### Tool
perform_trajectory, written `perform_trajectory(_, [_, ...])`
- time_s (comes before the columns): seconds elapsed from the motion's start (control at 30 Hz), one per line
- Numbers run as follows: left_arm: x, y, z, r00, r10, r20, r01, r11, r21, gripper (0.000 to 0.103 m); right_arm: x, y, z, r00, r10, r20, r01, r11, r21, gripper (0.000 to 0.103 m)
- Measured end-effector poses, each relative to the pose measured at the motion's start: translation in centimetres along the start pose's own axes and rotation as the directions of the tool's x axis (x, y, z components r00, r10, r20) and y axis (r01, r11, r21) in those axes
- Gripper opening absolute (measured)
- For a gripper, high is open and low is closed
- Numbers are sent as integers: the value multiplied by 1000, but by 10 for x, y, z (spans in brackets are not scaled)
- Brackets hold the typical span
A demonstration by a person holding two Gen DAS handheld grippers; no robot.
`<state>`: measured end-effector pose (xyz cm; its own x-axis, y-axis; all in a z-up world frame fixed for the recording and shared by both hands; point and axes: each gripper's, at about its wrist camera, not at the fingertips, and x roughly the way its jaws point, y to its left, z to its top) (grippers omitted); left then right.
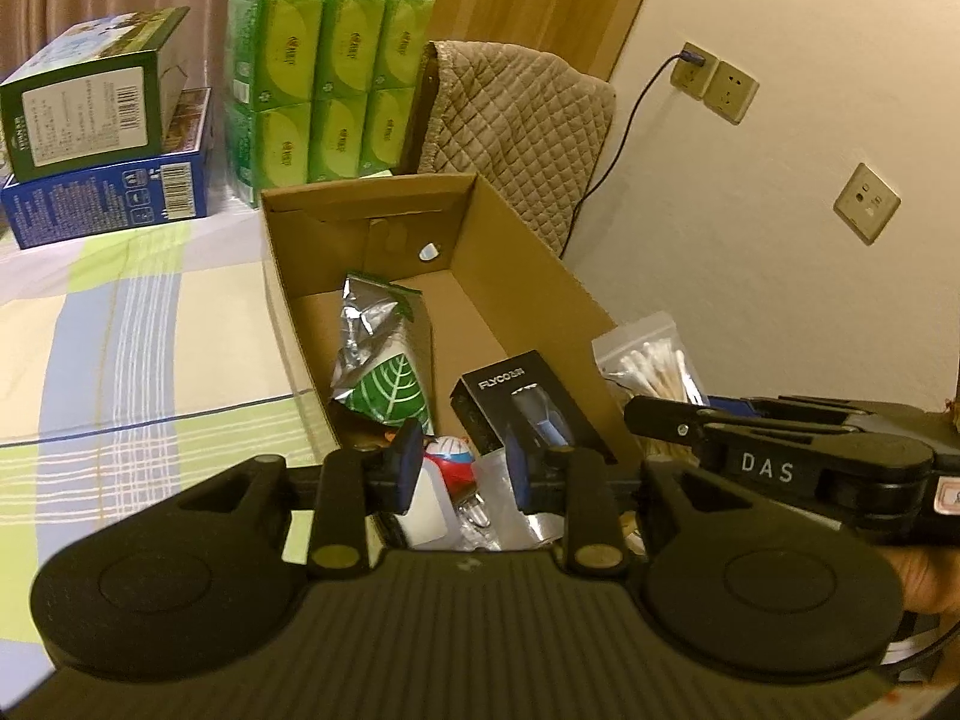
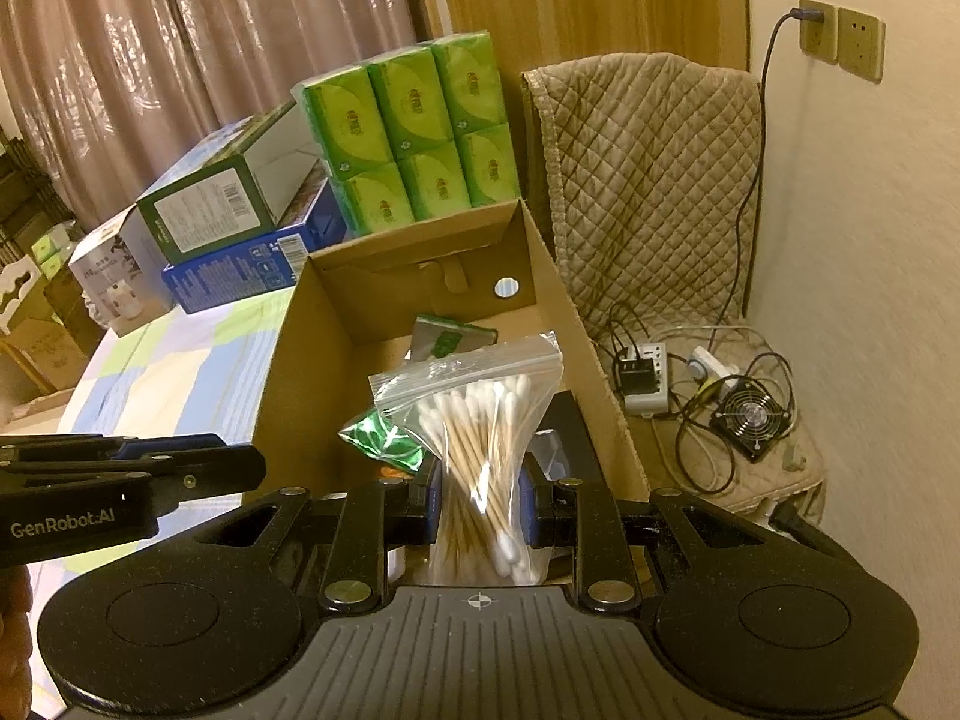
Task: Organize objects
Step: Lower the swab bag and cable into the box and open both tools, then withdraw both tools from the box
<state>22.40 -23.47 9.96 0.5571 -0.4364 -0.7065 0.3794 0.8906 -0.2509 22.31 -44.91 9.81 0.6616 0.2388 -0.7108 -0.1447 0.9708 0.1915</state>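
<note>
Checked bedding (image 1: 132,324) in green, blue and cream covers the surface where an open cardboard box (image 1: 528,258) stands, with a block of green tissue packs (image 1: 324,90) and stacked cartons (image 1: 102,138) behind it. Inside the box lie a foil pouch with a green leaf print (image 1: 384,360) and a black shaver box (image 1: 516,402). The left gripper (image 1: 462,471) hovers over the box's near end with its blue pads apart, gripping nothing; below it sits a small red-and-white object (image 1: 450,456), perhaps a toy, though it is partly hidden. The right gripper (image 2: 480,507) is clamped on a clear zip bag of cotton swabs (image 2: 480,426), held upright above the box.
</note>
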Motion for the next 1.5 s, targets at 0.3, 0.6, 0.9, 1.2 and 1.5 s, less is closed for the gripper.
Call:
perform_trajectory(0.3, [-8,5,-5,1000,22,-10,-22,1000,-13,35,-4,8,-2,1000,18,5,-18,1000,5,21])
perform_trajectory(0.6, [-10,6,-9,1000,23,-15,-23,1000,-19,44,-4,12,1,1000,30,9,-30,1000,6,21])
perform_trajectory(0.9, [-11,9,-10,999,30,-11,-30,999,-19,67,-1,17,7,999,44,17,-44,999,23,22])
perform_trajectory(1.2, [-12,19,-12,999,41,-14,-41,999,-20,79,0,10,14,995,86,60,-92,990,105,67])
perform_trajectory(1.5, [-21,17,-24,995,99,31,-99,995,-10,102,-13,3,-7,999,39,17,-40,996,75,67])
